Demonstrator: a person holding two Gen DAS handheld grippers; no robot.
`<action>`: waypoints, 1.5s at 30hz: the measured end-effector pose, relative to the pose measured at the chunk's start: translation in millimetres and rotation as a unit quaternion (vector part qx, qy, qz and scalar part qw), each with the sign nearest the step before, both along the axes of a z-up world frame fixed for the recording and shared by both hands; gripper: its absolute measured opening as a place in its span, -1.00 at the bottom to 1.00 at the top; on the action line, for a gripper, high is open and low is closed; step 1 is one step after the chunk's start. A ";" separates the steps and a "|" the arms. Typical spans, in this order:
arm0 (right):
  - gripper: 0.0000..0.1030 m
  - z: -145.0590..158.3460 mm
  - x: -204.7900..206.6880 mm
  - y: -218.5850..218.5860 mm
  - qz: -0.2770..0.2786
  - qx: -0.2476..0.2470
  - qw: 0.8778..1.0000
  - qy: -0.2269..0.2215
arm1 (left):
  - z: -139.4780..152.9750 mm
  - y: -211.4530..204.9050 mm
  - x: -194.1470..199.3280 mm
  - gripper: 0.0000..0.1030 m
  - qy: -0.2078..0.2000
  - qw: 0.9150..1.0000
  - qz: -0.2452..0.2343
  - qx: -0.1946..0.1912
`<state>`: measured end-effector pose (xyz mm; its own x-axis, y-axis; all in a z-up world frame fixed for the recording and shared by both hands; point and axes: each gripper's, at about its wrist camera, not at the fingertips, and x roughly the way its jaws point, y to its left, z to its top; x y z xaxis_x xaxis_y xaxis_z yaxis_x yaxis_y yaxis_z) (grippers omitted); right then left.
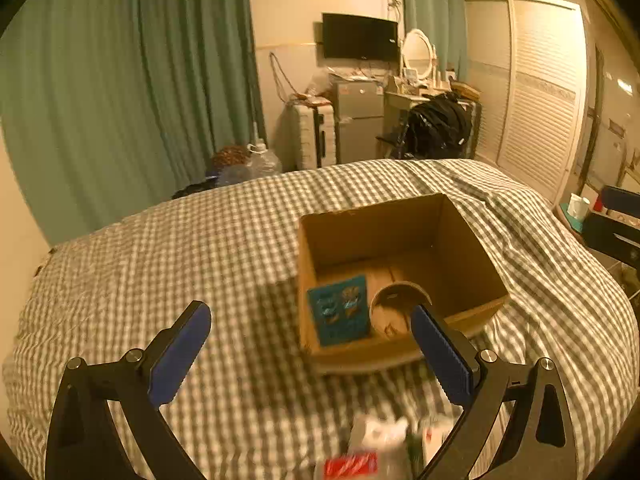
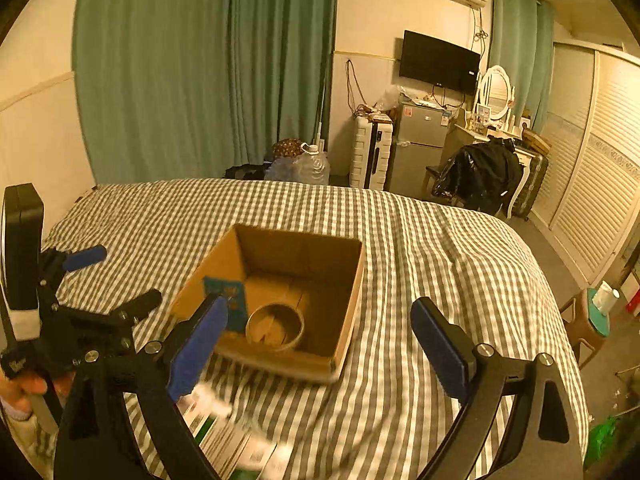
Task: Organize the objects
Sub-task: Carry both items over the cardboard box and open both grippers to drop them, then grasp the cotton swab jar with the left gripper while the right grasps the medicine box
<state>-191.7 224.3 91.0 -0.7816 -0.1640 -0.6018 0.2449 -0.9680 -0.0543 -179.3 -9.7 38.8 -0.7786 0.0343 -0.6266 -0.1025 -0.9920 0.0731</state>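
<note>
Cardboard box (image 1: 400, 280): is being seen open-topped on the checked bedspread (image 1: 200, 240), ahead of both sets of jaws.
Blue card (image 1: 339, 310): is being held upright against the box's near-left inner wall.
Round tin (image 1: 396, 312): is lying inside the box beside the card, its open mouth tilted up.
Packets (image 1: 372, 444): are lying blurred on the bedspread, below and between the left jaws, outside the box.
Left gripper (image 1: 310, 330): jaws are being held wide apart, nothing between them; its right finger is overlapping the box's near corner in view.
Right gripper (image 2: 320, 320): jaws are likewise being held spread and empty, the box lying ahead between them.
Hand (image 2: 24, 388): is being seen gripping the left tool's handle.
</note>
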 end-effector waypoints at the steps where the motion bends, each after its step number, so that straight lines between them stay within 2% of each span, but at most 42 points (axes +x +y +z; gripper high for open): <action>1: 0.84 -0.2 11.1 -2.5 0.002 0.004 1.000 0.001 | -0.5 -5.0 12.2 1.00 0.003 1.000 0.006 -0.002; 6: 0.88 -19.5 61.5 -16.1 0.002 0.018 1.000 -0.001 | -21.6 -27.5 56.7 1.00 -0.009 0.999 0.029 0.013; 12: 0.88 -87.0 89.5 -52.0 -0.002 0.063 0.997 -0.044 | -66.8 -50.5 90.2 1.00 -0.039 0.996 0.077 0.019; 16: 0.88 -126.5 86.3 -74.7 0.008 0.063 0.993 -0.096 | -108.8 -59.6 105.5 1.00 -0.044 0.991 0.123 -0.021; 18: 0.88 -135.1 85.3 -81.0 0.008 0.055 0.993 -0.106 | -131.6 -66.1 105.7 1.00 -0.070 0.989 0.125 -0.023; 22: 0.88 -148.2 79.9 -96.8 0.001 0.061 0.991 -0.120 | -153.5 -74.4 100.3 1.00 -0.092 0.988 0.122 -0.001; 26: 0.88 -166.5 70.4 -102.5 -0.023 0.072 0.988 -0.136 | -156.9 -74.8 98.7 1.00 -0.096 0.989 0.107 0.022; 29: 0.87 -179.0 64.4 -97.0 -0.041 0.069 0.985 -0.153 | -161.3 -70.1 106.8 1.00 -0.092 0.991 0.096 0.015; 31: 0.75 -180.3 65.0 -93.5 -0.038 0.071 0.985 -0.153 | -163.7 -64.5 107.5 1.00 -0.091 0.992 0.087 0.008; 32: 0.61 -178.6 64.8 -92.3 -0.031 0.071 0.985 -0.152 | -164.4 -61.6 107.6 1.00 -0.092 0.992 0.084 0.005; 37: 0.60 -166.2 74.6 -77.9 -0.012 0.073 0.988 -0.133 | -165.5 -45.1 108.6 1.00 -0.104 0.992 0.068 0.012; 41: 0.59 -149.2 81.0 -58.6 -0.004 0.033 0.991 -0.126 | -158.8 -25.2 110.3 1.00 -0.092 0.994 0.053 0.002; 45: 0.59 -132.9 90.9 -48.1 0.004 0.036 0.995 -0.089 | -149.2 -5.8 107.9 1.00 -0.081 0.996 0.042 0.004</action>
<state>-100.8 176.2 -41.9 -0.6607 -0.1217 -0.7407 0.2644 -0.9613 -0.0778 -71.4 -15.4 -110.3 -0.6684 -0.0202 -0.7436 -0.0295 -0.9981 0.0537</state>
